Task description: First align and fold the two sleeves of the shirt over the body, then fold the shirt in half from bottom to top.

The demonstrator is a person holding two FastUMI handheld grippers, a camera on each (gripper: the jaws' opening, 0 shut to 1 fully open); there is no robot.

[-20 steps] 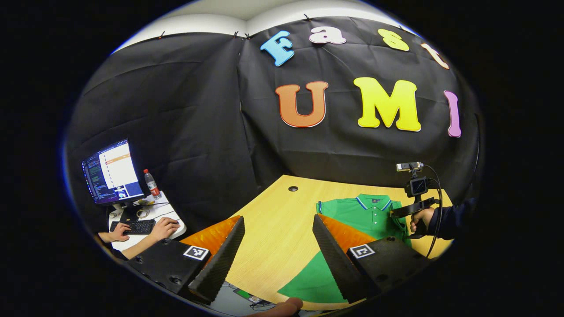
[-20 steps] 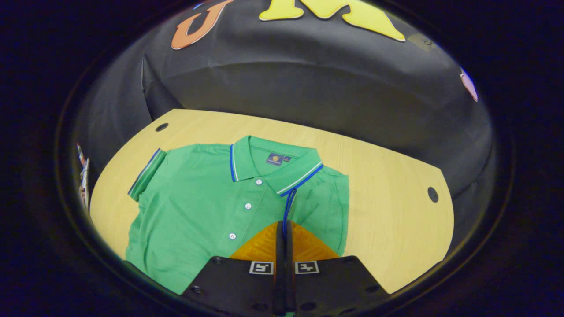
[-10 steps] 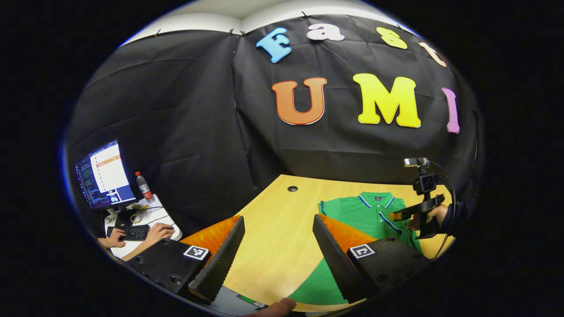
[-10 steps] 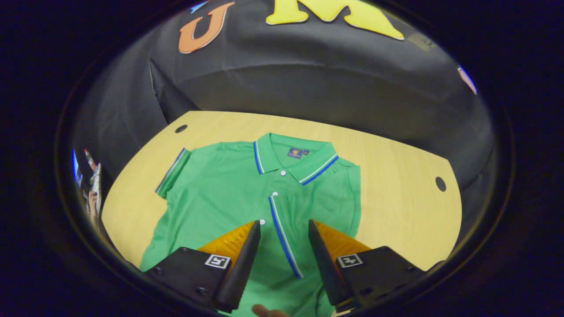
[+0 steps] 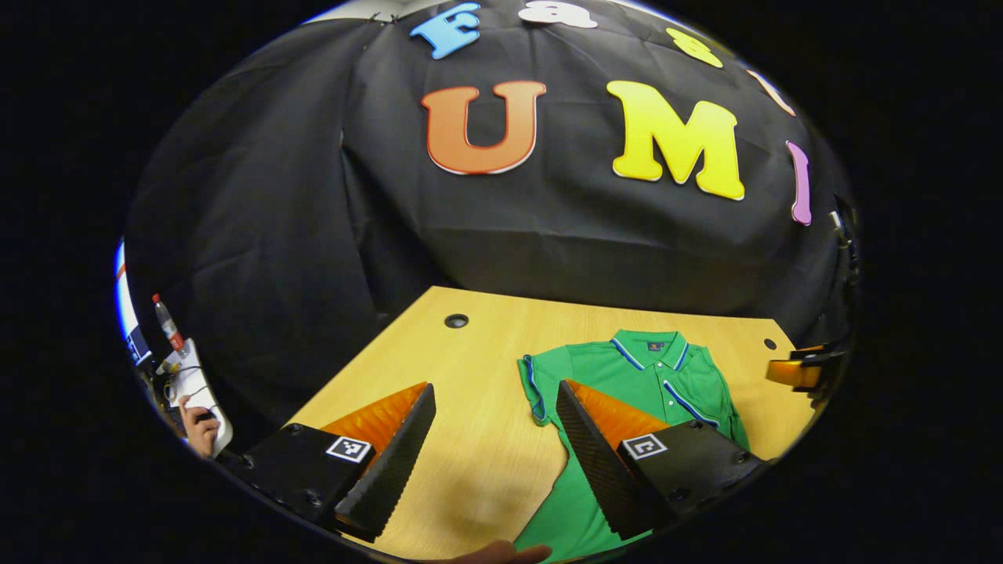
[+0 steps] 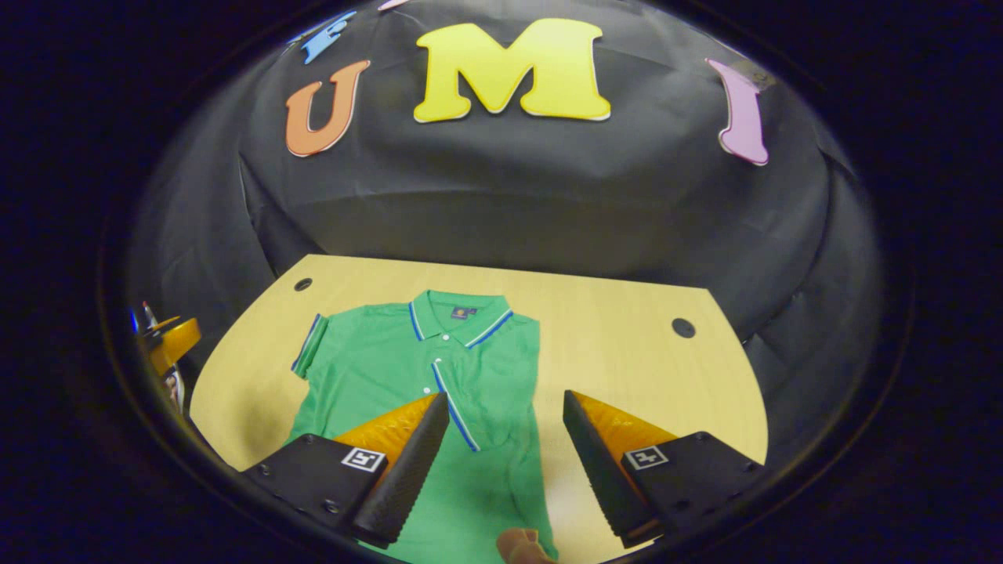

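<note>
We have the green shirt (image 6: 439, 376) lying flat and face up on the wooden table (image 6: 627, 345), collar toward the booth wall and hem toward us. One sleeve (image 6: 470, 415), on the right as the right gripper view shows it, lies folded in over the chest, its striped cuff running diagonally below the buttons. The other sleeve (image 6: 311, 345) sticks out to the side with its cuff lying on bare table.

Both our grippers hover above the near edge with nothing in them. The left gripper (image 5: 490, 427) has its fingers spread wide, one finger over bare wood and the other over the shirt's side. The right gripper (image 6: 505, 435) is likewise spread apart, straddling the lower body of the shirt.

We judge the cloth to be light, soft and limp: it gives no resistance, drapes from wherever we pinch it, and can drag or bunch the layer beneath if we slide it. The ribbed cuff looks like the firmest, thickest edge, so that is where we would take hold of the outstretched sleeve, pinching a single layer at the cuff's edge and lifting clear before carrying it across. For the bottom-to-top fold we would pinch the two hem corners, one per gripper, keeping the folded sleeves from slipping out.
</note>
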